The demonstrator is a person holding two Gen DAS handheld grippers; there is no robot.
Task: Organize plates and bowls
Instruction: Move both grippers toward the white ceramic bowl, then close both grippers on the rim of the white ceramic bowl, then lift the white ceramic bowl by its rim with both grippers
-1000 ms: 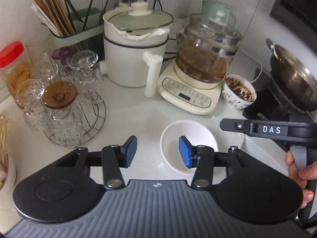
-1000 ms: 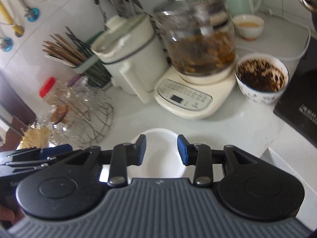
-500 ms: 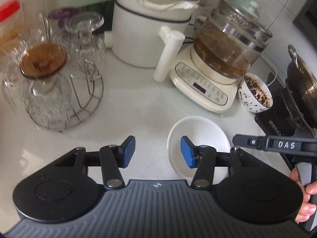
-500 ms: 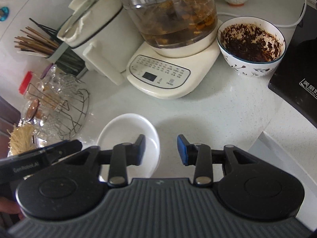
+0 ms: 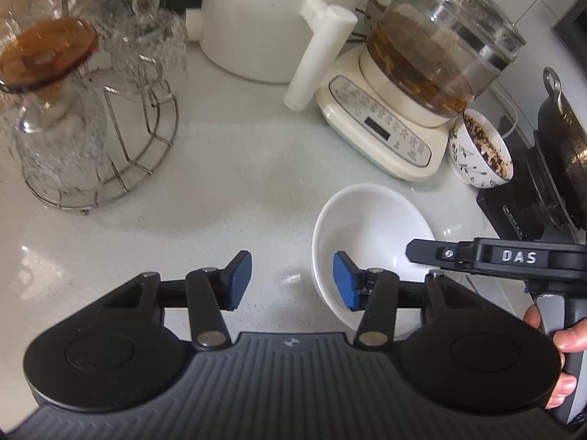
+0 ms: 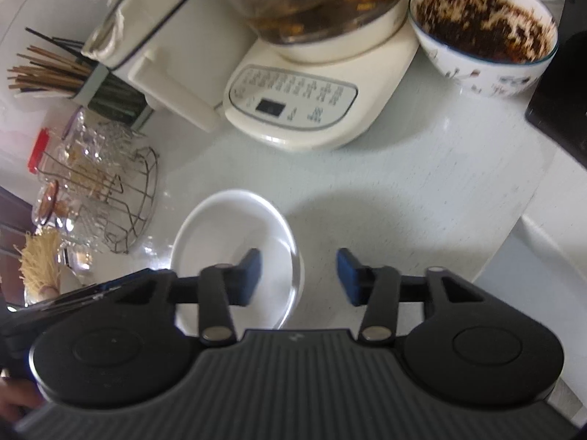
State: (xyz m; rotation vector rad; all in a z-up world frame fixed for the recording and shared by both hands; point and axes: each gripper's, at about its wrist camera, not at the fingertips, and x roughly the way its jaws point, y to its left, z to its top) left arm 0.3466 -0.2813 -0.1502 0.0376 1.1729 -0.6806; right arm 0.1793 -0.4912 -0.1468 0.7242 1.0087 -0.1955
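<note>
An empty white bowl (image 5: 370, 227) sits on the pale counter (image 5: 238, 190). My left gripper (image 5: 292, 280) is open astride the bowl's left rim: its right pad (image 5: 345, 286) hangs inside the bowl and its left pad is over bare counter. My right gripper (image 6: 299, 275) straddles the same white bowl's (image 6: 227, 234) right rim, with its left pad (image 6: 251, 275) over the inside. Its jaws are closing and do not press on the rim. A patterned bowl (image 5: 480, 154) smeared with dark residue stands behind, also in the right wrist view (image 6: 484, 33).
A glass kettle on a cream base (image 5: 389, 128), a white pot (image 5: 264, 29) and a wire rack of upturned glasses (image 5: 91, 128) crowd the back. A black stove with a wok (image 5: 550, 168) is at the right. A hand (image 5: 565, 337) holds the other tool.
Both grippers have sunk toward the white bowl, which now looms larger under the fingers. Each gripper has tipped further down, so the back wall has left the views.
</note>
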